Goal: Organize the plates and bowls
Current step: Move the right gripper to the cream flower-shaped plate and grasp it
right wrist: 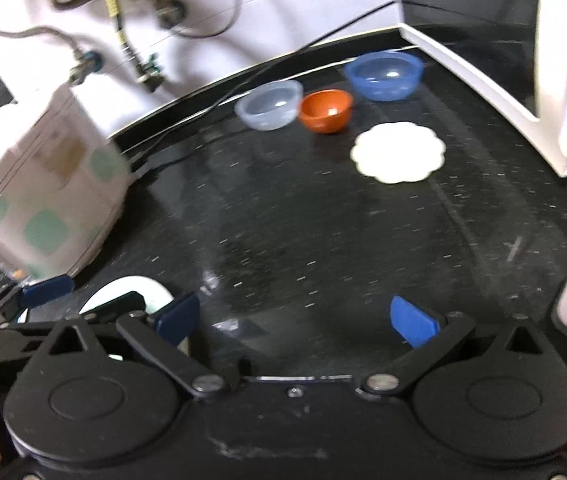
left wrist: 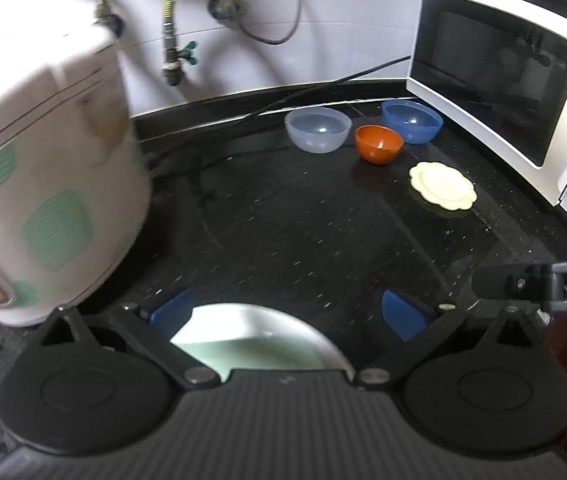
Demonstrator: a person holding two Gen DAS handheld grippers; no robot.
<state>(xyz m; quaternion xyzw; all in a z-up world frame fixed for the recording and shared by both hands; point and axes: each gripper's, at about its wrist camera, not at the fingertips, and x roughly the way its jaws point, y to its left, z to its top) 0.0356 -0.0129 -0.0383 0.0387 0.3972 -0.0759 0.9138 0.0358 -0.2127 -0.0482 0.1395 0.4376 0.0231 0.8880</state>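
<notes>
On the black counter, a clear bowl (left wrist: 318, 129), a small orange bowl (left wrist: 378, 144) and a blue bowl (left wrist: 412, 121) stand in a row at the back. A cream scalloped plate (left wrist: 442, 186) lies in front of them, near the microwave. My left gripper (left wrist: 289, 312) is open, its blue pads wide apart over a pale green plate (left wrist: 259, 340) that lies below it. My right gripper (right wrist: 295, 320) is open and empty over bare counter. The bowls (right wrist: 325, 111) and scalloped plate (right wrist: 399, 152) also show in the right wrist view, as does the green plate (right wrist: 135, 288) at lower left.
A white microwave (left wrist: 511, 92) stands along the right side. A white rice cooker (left wrist: 43, 184) with green patches stands at the left. Hoses and a black cable (left wrist: 323, 92) run along the white back wall. The left gripper's body shows in the right wrist view (right wrist: 43, 312).
</notes>
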